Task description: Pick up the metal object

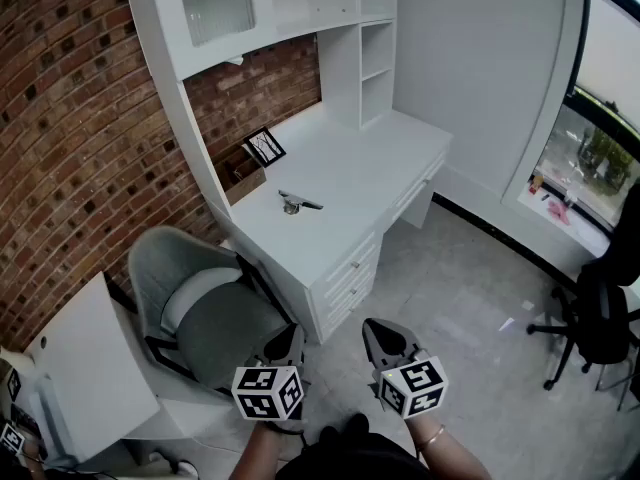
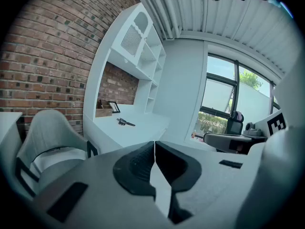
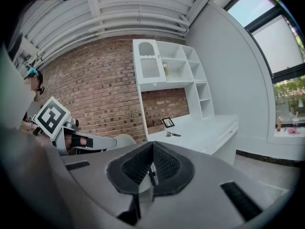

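I have the left tongs [image 1: 286, 344] and right tongs [image 1: 384, 341] both closed on nothing, side by side. The metal object [image 1: 299, 204] lies on the white counter [image 1: 385, 163], well apart from them and ahead, beyond the grey chair [image 1: 210, 308].

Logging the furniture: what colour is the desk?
The desk is white; head view shows it best.

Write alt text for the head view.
A small metal object lies on a white desk by a brick wall, grey chair alongside. Nearer, the left hand-held gripper and right hand-held gripper are shut and empty.
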### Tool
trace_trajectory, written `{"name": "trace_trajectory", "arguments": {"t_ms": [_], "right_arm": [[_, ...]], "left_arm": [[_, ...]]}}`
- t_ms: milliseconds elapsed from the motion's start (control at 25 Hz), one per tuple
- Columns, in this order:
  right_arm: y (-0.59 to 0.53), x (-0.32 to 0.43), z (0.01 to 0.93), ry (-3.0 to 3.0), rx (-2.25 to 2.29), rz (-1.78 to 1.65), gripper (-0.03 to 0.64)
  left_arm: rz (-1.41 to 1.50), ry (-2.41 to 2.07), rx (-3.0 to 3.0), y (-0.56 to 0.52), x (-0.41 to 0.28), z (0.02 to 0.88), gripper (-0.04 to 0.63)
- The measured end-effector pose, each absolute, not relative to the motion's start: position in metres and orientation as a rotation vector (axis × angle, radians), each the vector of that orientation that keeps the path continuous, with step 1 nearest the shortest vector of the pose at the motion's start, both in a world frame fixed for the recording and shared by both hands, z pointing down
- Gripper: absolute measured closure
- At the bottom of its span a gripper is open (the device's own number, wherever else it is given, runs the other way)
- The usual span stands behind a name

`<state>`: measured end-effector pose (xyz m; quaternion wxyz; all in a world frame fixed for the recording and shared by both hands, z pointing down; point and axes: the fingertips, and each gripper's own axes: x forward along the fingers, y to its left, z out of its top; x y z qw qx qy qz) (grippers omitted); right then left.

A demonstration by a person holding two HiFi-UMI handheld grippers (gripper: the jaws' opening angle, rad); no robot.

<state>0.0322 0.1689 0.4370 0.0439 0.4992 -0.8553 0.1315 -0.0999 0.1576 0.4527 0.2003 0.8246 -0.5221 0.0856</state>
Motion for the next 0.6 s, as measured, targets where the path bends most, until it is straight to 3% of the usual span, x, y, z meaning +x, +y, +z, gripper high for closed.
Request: {"name": "trace_trajectory", "arguments": {"t_ms": [600], "right_arm": [[0.143,0.065,0.439,-2.666,1.478,0.439,0.612]], "left_arm": [[0.115,-1.451,2.214,0.128,-0.077,0.447,0.58]]}}
